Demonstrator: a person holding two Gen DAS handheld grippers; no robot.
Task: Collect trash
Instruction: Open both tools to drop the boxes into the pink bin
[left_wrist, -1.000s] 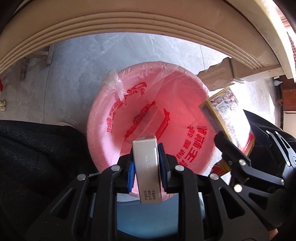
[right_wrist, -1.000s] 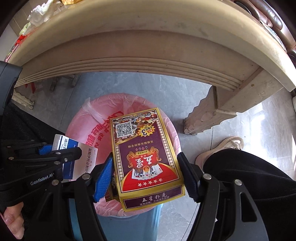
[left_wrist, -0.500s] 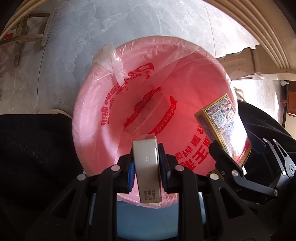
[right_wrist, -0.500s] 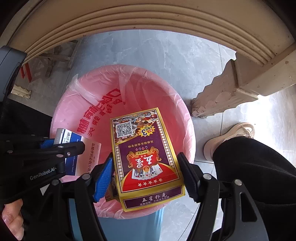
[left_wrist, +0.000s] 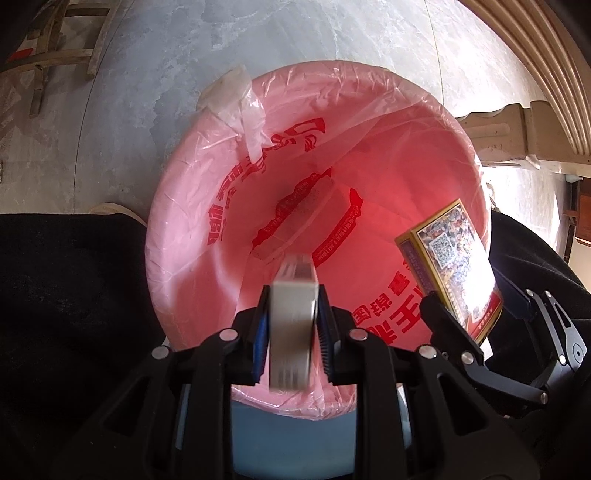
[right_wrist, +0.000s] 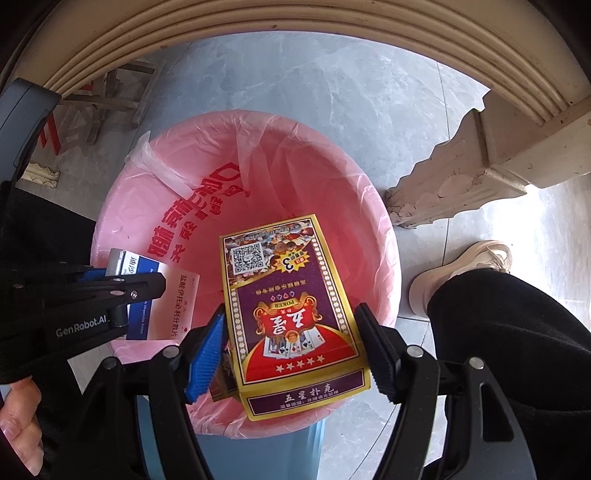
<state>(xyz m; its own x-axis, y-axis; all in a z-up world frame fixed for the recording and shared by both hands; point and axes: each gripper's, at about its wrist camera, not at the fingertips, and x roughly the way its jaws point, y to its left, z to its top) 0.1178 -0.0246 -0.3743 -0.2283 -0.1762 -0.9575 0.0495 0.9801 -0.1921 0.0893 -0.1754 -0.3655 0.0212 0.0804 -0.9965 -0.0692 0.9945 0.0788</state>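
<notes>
A bin lined with a pink bag (left_wrist: 207, 229) printed in red opens right below both grippers. My left gripper (left_wrist: 291, 295) is shut on a small white and blue medicine box (left_wrist: 291, 332), which looks blurred over the near rim. My right gripper (right_wrist: 291, 312) is shut on a purple and gold playing-card box (right_wrist: 288, 295), held flat over the bin mouth (right_wrist: 122, 206). In the right wrist view the left gripper (right_wrist: 125, 277) and the medicine box (right_wrist: 173, 306) sit at the left. The card box (left_wrist: 454, 258) shows at the right of the left wrist view.
A cream table edge (right_wrist: 295, 33) arches overhead, with its carved leg (right_wrist: 461, 177) right of the bin. A person's black trouser legs (left_wrist: 74, 295) flank the bin, and a beige shoe (right_wrist: 458, 273) rests on the grey tiles. A wooden frame (left_wrist: 55, 55) stands far left.
Both grippers have sunk toward the bin and tilted downward, so the bin mouth looms larger and the table edge has slid up. Both boxes stay gripped; the medicine box now looks blurred.
</notes>
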